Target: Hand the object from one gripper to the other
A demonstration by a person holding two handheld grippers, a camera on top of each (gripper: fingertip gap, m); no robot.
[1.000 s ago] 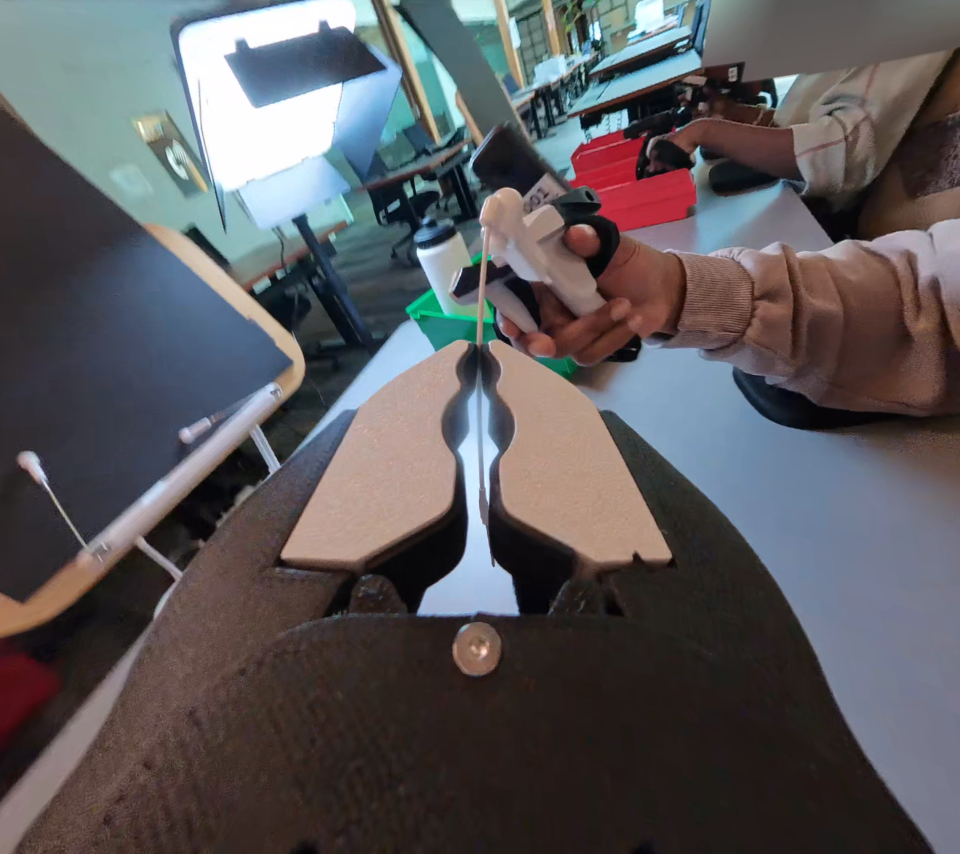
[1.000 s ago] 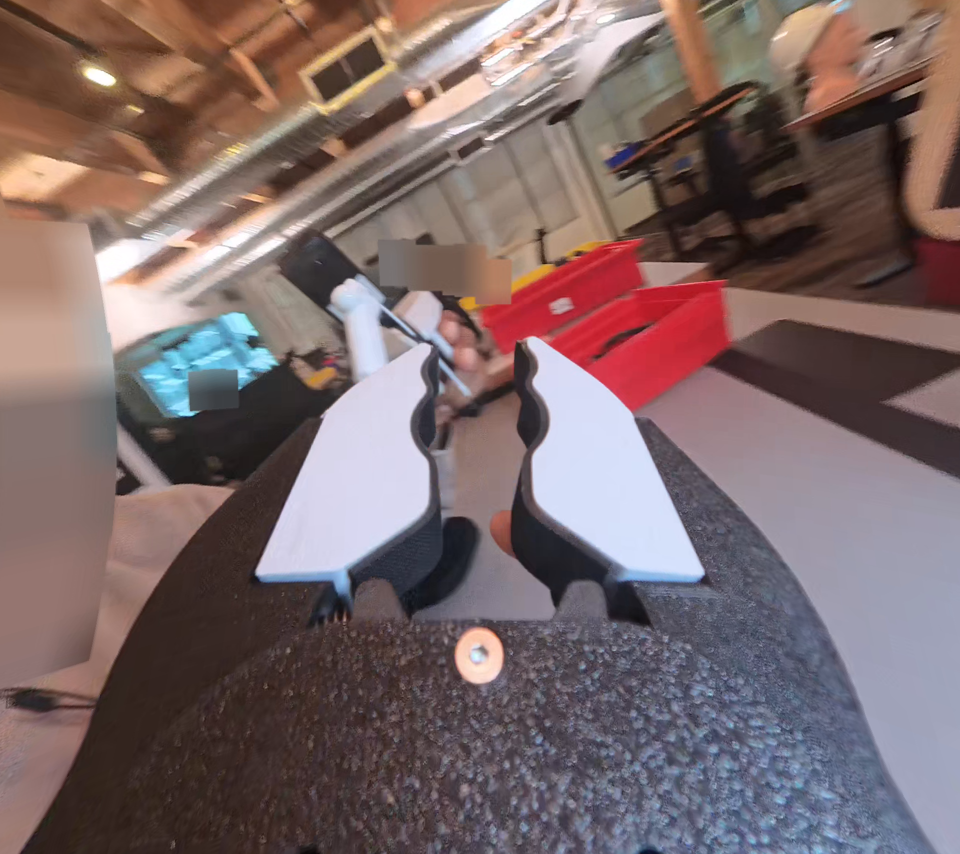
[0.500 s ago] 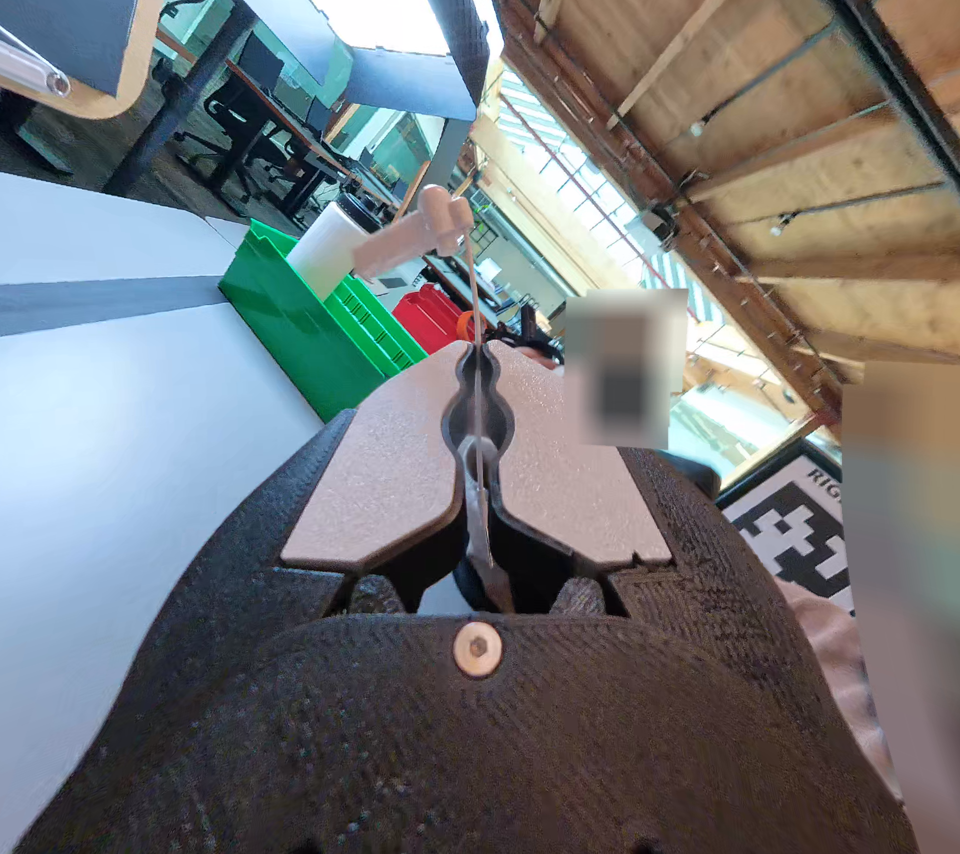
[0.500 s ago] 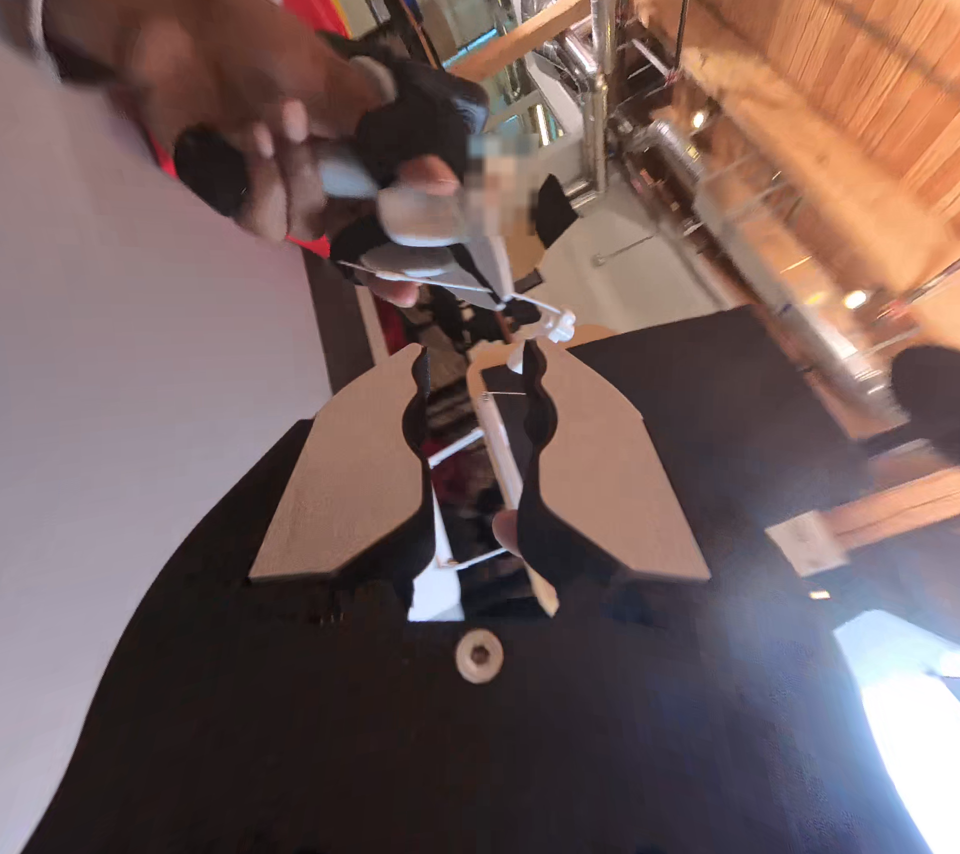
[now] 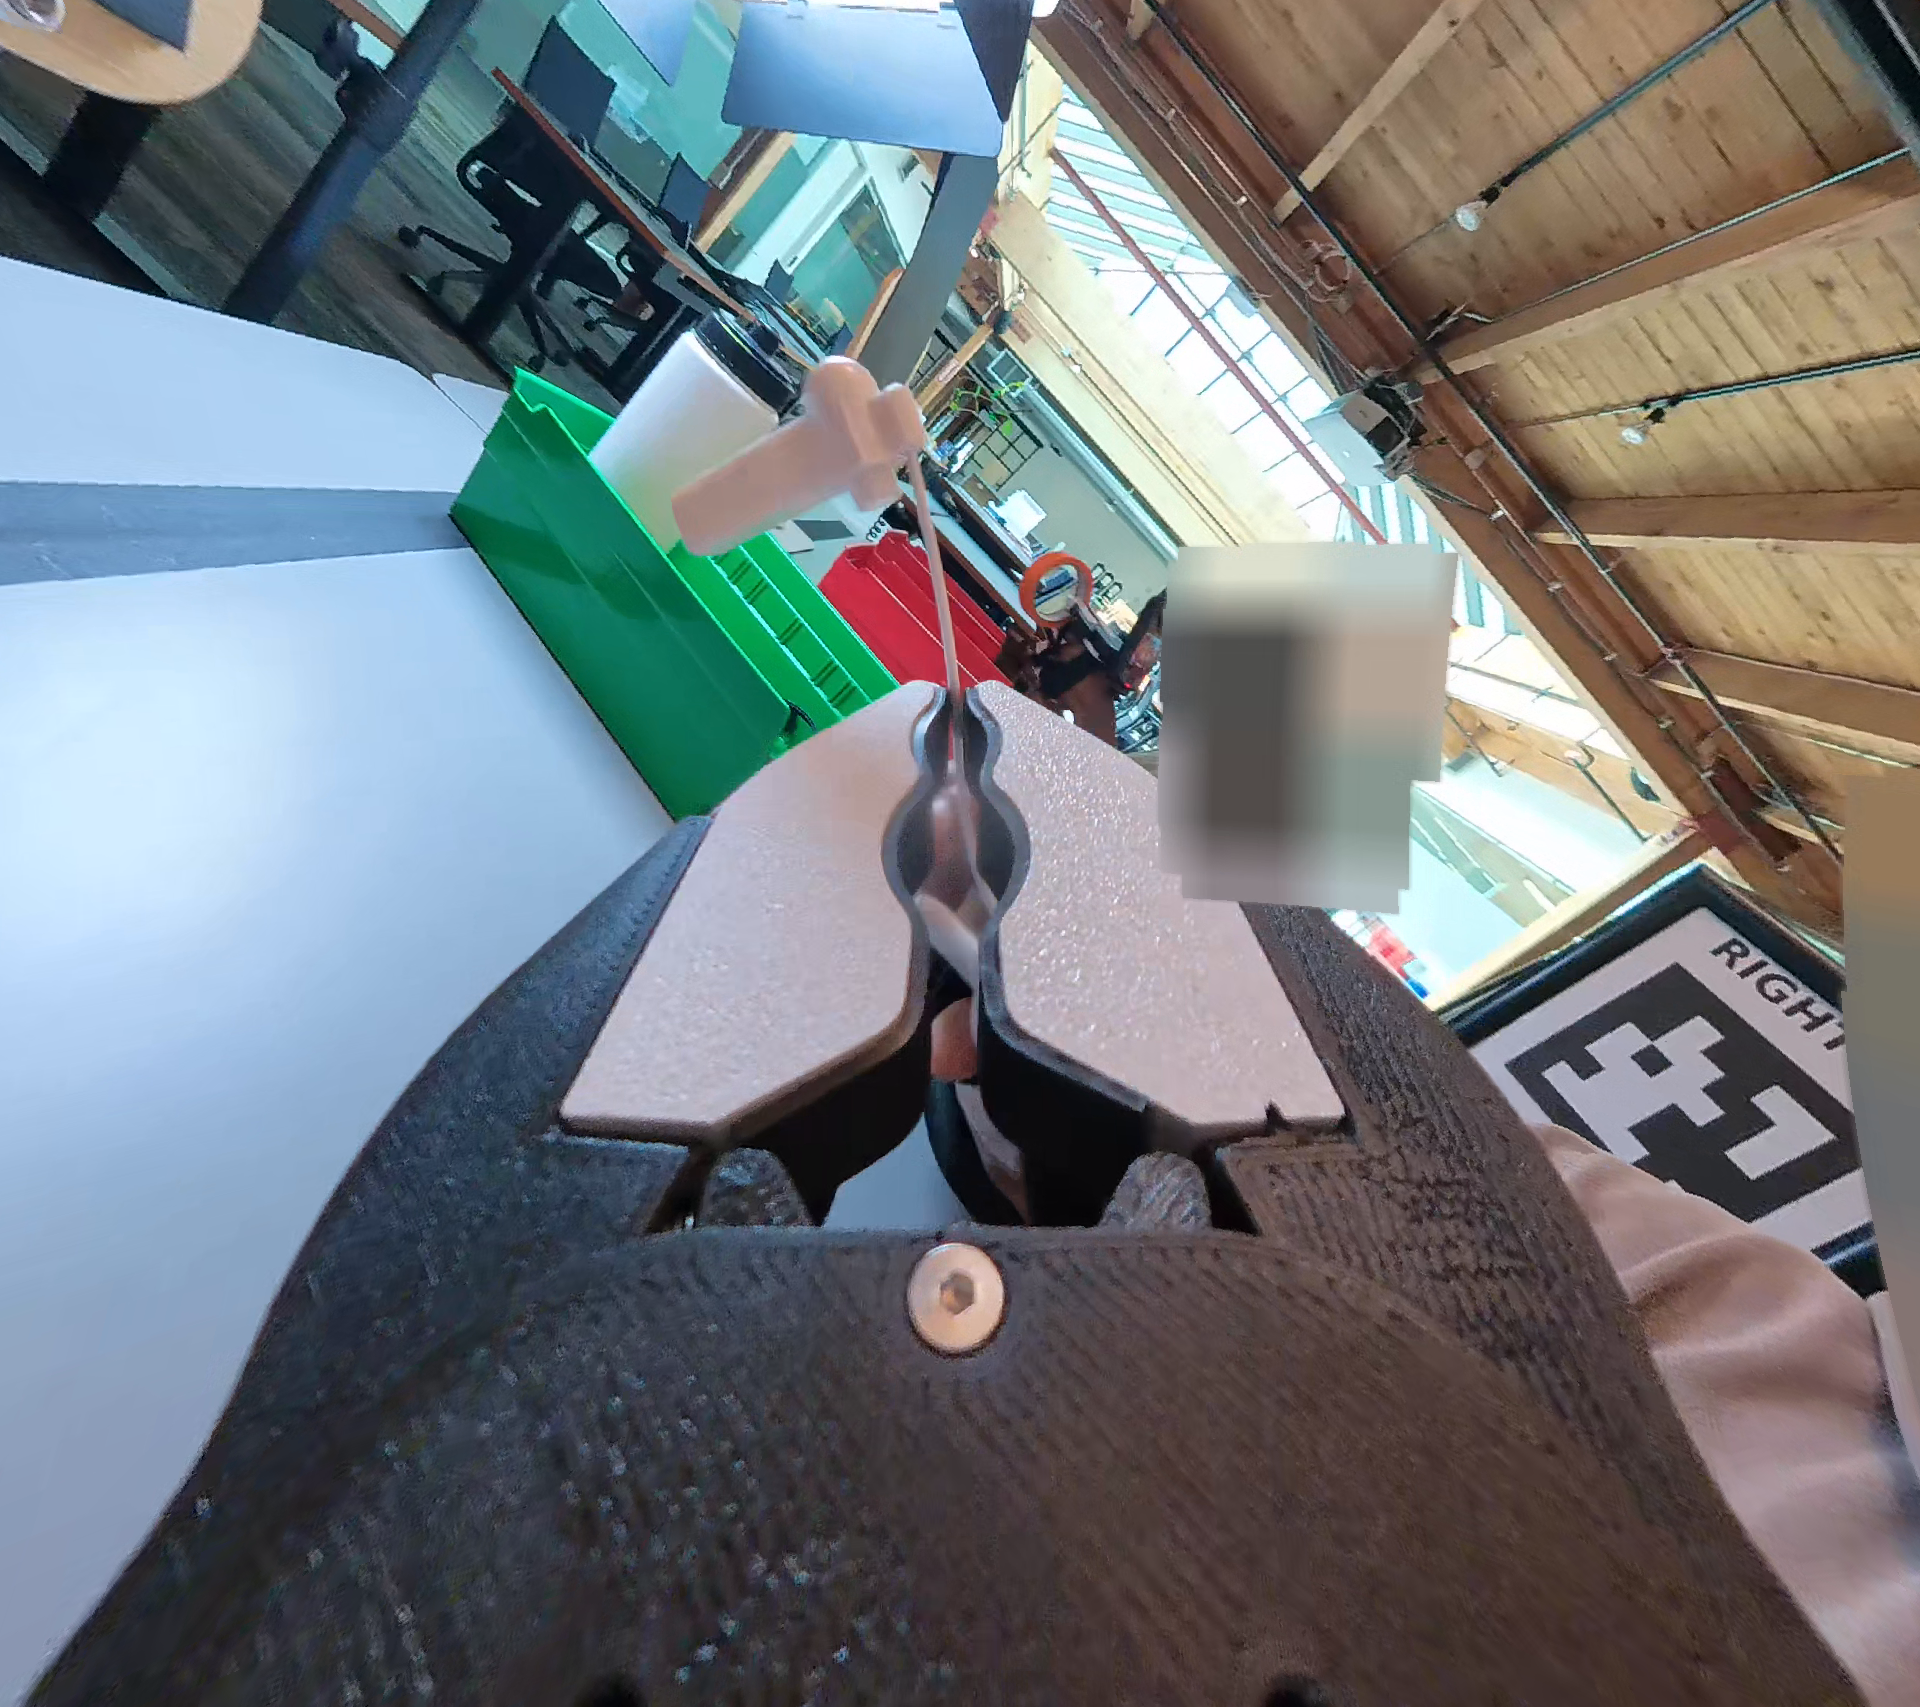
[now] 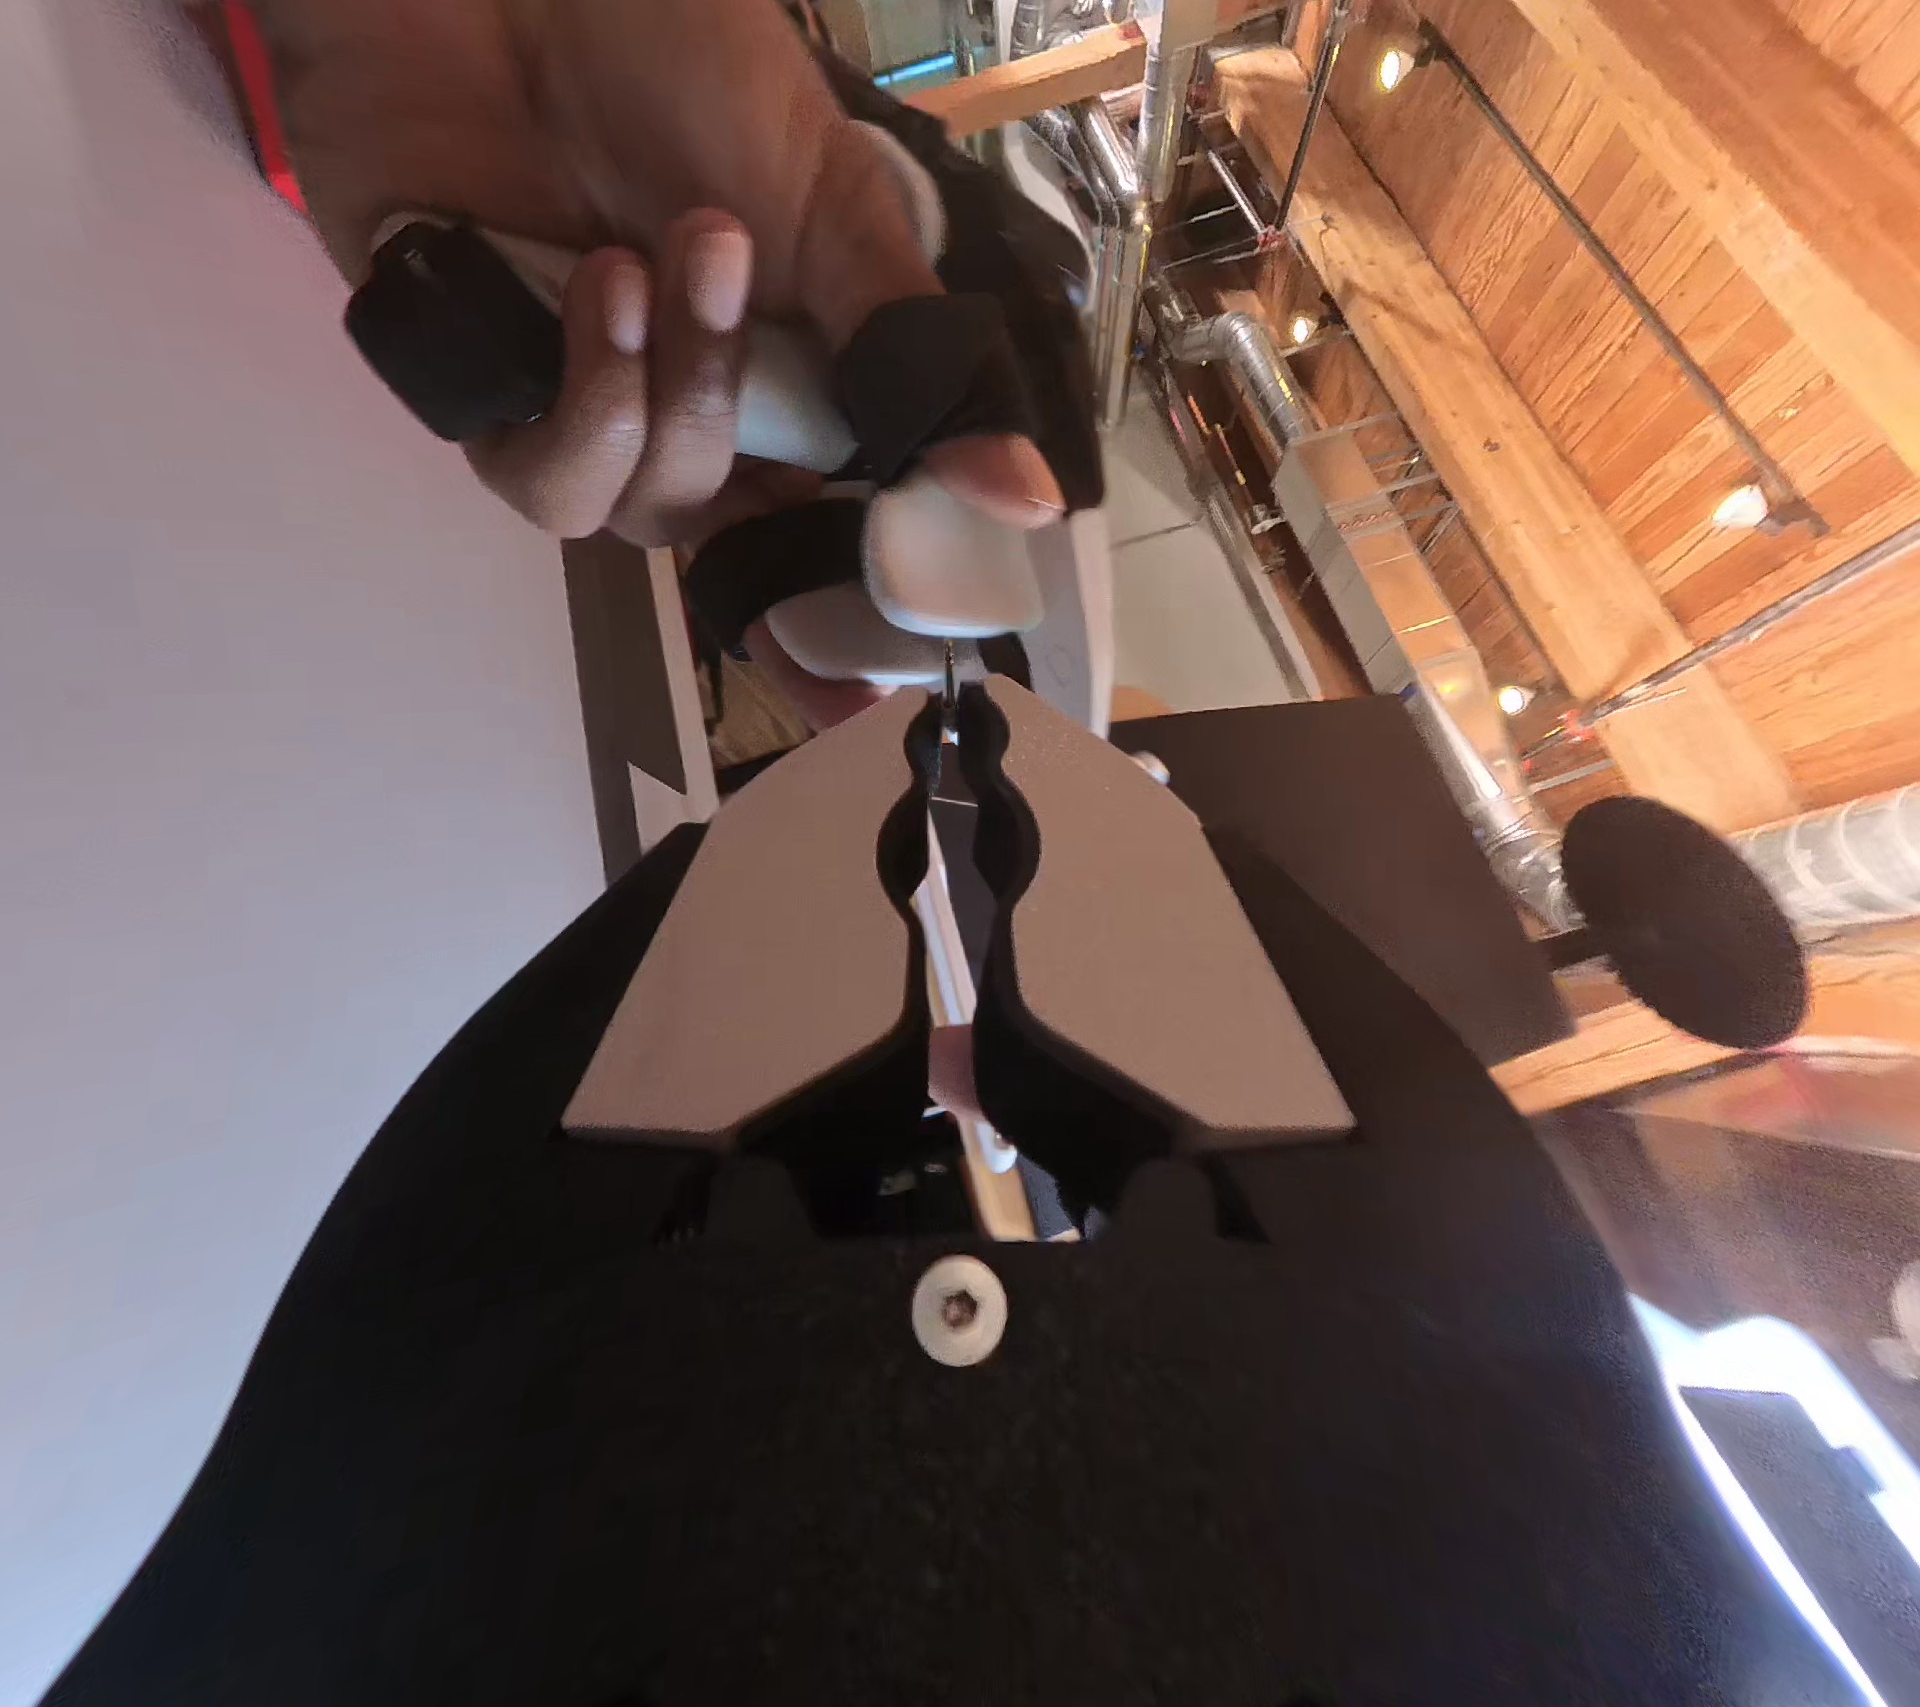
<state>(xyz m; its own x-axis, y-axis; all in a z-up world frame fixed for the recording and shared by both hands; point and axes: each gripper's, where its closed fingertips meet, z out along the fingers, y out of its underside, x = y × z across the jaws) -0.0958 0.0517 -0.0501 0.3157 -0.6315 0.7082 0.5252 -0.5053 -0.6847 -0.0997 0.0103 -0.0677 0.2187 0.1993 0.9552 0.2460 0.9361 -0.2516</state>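
left gripper (image 5: pixel 954 701) clamping thin tool (image 5: pixel 805 468), right gripper (image 6: pixel 951 701) pinching its tip

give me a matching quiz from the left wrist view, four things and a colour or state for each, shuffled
Things:
1. bin
2. bottle
3. tag
4. ceiling

Colour or state:
a. wooden, with beams
b. clamped by its thin stem in the left gripper
c. green
d. white with a dark cap

Pairs: 1-c, 2-d, 3-b, 4-a
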